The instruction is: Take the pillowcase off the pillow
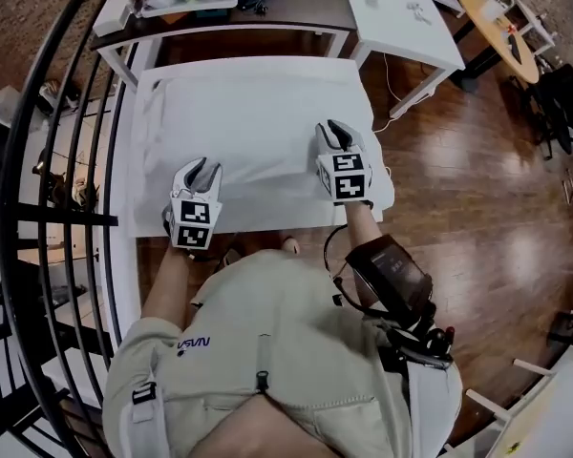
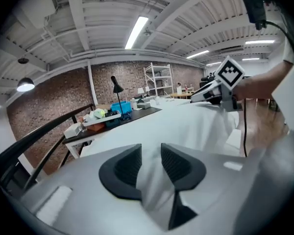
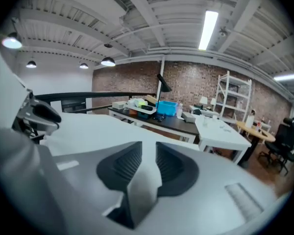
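Head view: left tool [image 1: 203, 167] and right tool [image 1: 331, 128] sit at pillowcase [image 1: 248, 113] near edge.

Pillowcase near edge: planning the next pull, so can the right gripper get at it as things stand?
Likely yes: pillowcase fabric already lies between the slightly parted jaws of the right gripper; nothing blocks it.
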Demonstrator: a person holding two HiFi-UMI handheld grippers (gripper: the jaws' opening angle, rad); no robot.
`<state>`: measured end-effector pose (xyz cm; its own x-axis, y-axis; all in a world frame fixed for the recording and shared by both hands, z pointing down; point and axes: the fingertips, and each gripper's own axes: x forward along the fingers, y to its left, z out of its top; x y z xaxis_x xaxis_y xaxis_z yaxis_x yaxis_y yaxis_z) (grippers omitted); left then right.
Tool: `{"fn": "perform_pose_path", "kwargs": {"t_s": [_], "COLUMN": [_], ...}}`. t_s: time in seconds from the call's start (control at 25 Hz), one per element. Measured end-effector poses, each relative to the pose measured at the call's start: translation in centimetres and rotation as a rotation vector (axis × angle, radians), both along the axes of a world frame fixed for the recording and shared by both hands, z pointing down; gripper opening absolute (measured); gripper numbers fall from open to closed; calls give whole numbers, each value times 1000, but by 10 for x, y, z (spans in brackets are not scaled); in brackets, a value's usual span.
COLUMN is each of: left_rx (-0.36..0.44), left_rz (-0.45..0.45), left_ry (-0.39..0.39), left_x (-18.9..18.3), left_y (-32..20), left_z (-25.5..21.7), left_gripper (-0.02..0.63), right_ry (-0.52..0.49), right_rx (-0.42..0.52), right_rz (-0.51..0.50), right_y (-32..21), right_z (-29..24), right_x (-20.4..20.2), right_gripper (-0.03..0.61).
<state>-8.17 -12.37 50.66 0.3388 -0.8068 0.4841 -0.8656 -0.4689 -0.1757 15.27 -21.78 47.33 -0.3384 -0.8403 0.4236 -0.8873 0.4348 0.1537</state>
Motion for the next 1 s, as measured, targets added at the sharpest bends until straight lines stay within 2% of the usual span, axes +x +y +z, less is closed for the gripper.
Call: {"fn": "perform_pose_path", "kwargs": {"t_s": [0.16, 0.32, 0.48, 0.64, 0.84, 1.0], "left_rx": [-112, -114, -138, -106, -99, -62], "left_rz": [-3, -17, -13, -22, -27, -55], "left_ry": [-15, -5, 8, 22, 29, 43], "left_x": [-2, -4, 0, 4, 4, -1], "left_y": [17, 14, 6, 7, 6, 19], "left_z": [48, 65, 82, 81, 79, 69], "left_gripper": [170, 169, 167, 167, 166, 158], "right_ry": [-41, 62, 130, 177, 151, 129], "right_rx": [-40, -126, -198, -194, -192, -164], "right_rz": [30, 6, 4, 9, 21, 49], "right_y": [67, 117, 103, 81, 84, 95], "right_z": [17, 55, 102, 101, 98, 94], "right_x": [14, 20, 18, 18, 20, 26], "right_gripper": [136, 175, 175, 175, 175, 173]}}
